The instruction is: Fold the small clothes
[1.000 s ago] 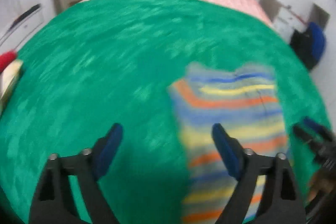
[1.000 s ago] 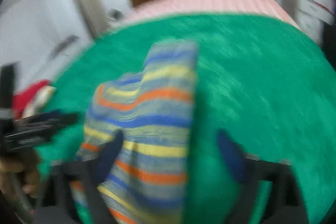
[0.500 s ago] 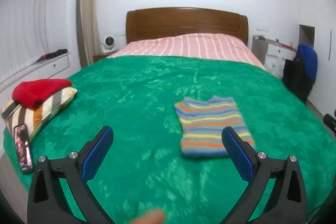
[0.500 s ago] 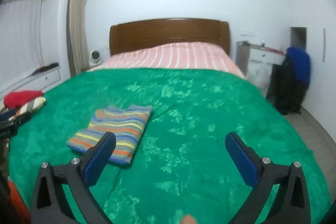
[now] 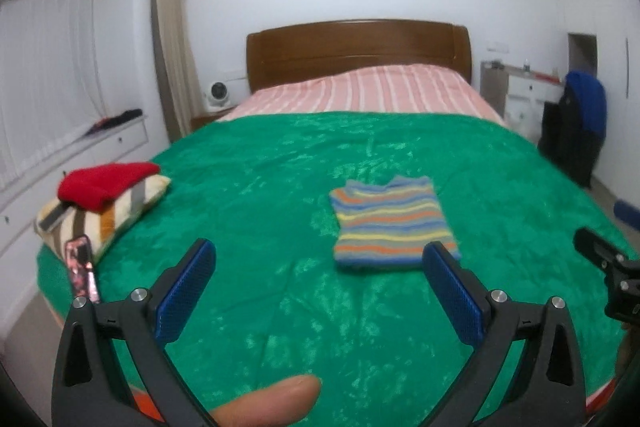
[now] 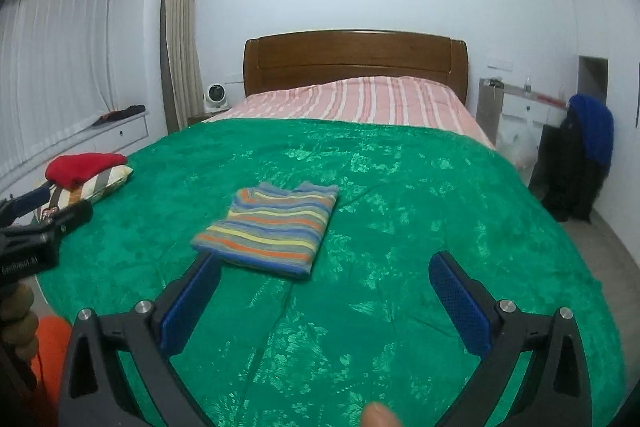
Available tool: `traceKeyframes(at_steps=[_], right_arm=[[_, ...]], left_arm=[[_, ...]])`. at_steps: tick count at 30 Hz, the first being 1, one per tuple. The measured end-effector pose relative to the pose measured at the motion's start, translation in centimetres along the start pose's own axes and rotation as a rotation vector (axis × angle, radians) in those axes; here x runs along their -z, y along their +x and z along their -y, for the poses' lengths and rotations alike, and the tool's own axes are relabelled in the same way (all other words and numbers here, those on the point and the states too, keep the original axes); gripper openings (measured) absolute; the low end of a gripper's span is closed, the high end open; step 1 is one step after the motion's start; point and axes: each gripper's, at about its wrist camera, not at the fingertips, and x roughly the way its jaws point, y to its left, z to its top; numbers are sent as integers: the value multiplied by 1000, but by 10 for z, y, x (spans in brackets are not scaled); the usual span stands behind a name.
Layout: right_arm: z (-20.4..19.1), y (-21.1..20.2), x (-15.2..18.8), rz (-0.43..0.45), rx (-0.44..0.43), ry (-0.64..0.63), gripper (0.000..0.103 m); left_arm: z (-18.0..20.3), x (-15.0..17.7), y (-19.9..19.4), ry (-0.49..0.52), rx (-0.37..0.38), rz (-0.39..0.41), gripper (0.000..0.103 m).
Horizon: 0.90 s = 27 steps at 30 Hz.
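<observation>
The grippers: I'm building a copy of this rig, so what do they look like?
The left gripper and the right gripper look alike: black angular plastic arms with silver bolt heads, each finger faced with a blue dimpled pad. In the right wrist view the left gripper's black body carries small white lettering, too blurred to read.

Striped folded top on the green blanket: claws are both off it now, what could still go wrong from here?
1. The folded rainbow-striped knit top lies on a plush, wrinkled green blanket; a nudge could loosen the fold.
2. The open left claw and open right claw both hang near its front edge; a forward drift could snag it.
3. The pink-cased phone sits at the blanket's edge beside the striped pillow; it might slide off.
</observation>
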Motion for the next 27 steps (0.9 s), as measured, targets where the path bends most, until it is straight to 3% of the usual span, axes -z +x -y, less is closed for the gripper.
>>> traceKeyframes(at_steps=[4, 10, 14, 19, 27], right_arm=[[-6, -5, 0, 11, -10, 9, 103], [-11, -2, 8, -43, 60, -17, 103], [-12, -3, 10, -79, 42, -18, 103], [-17, -9, 7, -101, 40, -32, 103], [-37, -19, 4, -109, 17, -84, 103]], left_arm=[[8, 3, 0, 14, 18, -30, 103], [5, 11, 15, -25, 39, -138, 103], [5, 15, 17, -23, 47, -167, 103], [10, 14, 12, 8, 20, -178, 103], [6, 7, -5, 10, -18, -129, 103]])
